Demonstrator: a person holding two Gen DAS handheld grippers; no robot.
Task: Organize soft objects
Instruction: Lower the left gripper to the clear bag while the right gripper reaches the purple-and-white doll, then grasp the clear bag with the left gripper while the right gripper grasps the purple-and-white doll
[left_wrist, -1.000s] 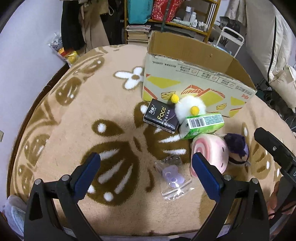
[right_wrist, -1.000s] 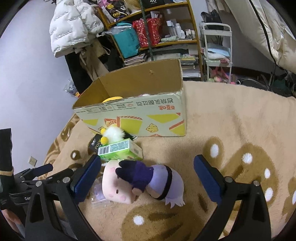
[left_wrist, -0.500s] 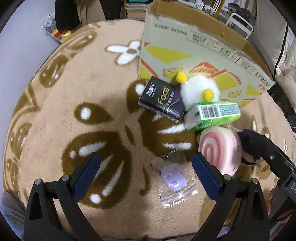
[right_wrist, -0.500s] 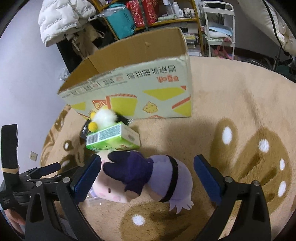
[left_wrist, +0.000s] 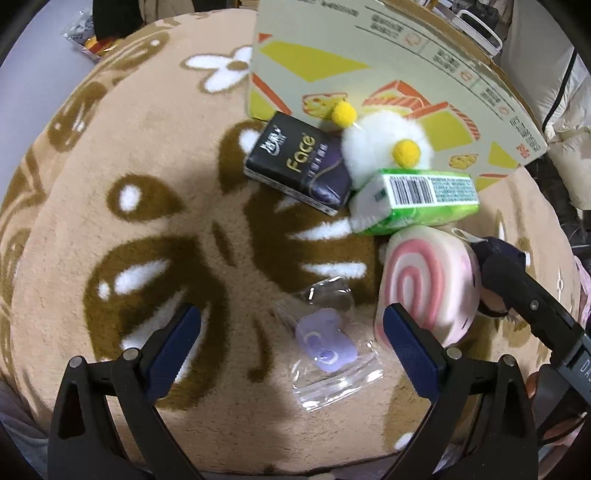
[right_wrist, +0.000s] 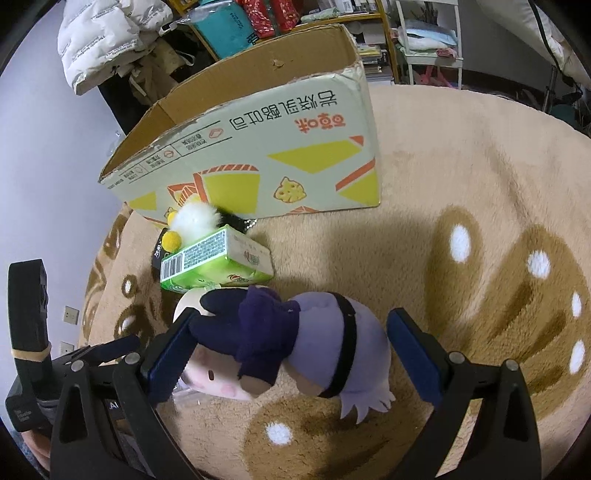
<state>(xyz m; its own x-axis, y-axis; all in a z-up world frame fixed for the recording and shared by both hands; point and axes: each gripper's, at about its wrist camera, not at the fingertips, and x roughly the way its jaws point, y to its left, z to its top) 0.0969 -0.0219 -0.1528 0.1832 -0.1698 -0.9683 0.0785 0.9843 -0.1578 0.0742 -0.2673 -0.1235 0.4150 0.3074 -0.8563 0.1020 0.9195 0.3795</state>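
Note:
On the brown patterned rug, a purple plush doll (right_wrist: 295, 343) lies on its side between the wide-apart fingers of my open right gripper (right_wrist: 291, 354). A pink swirl roll plush (left_wrist: 424, 284) rests against it. My left gripper (left_wrist: 291, 332) stands open over a clear bag with a small purple item (left_wrist: 327, 341). Behind these lie a green tissue pack (left_wrist: 413, 197), a black tissue pack (left_wrist: 299, 162) and a white fluffy plush with yellow pompoms (left_wrist: 384, 147). An open cardboard box (right_wrist: 258, 147) stands on the rug behind them.
The rug (right_wrist: 480, 206) spreads to the right of the box. Shelves with books and bags (right_wrist: 258, 22) and a white jacket (right_wrist: 107, 33) stand behind. The right gripper's black arm (left_wrist: 532, 306) crosses the left wrist view at right.
Both grippers have moved forward and down toward the rug. The doll now lies between the right gripper's fingers, and the clear bag sits between the left's.

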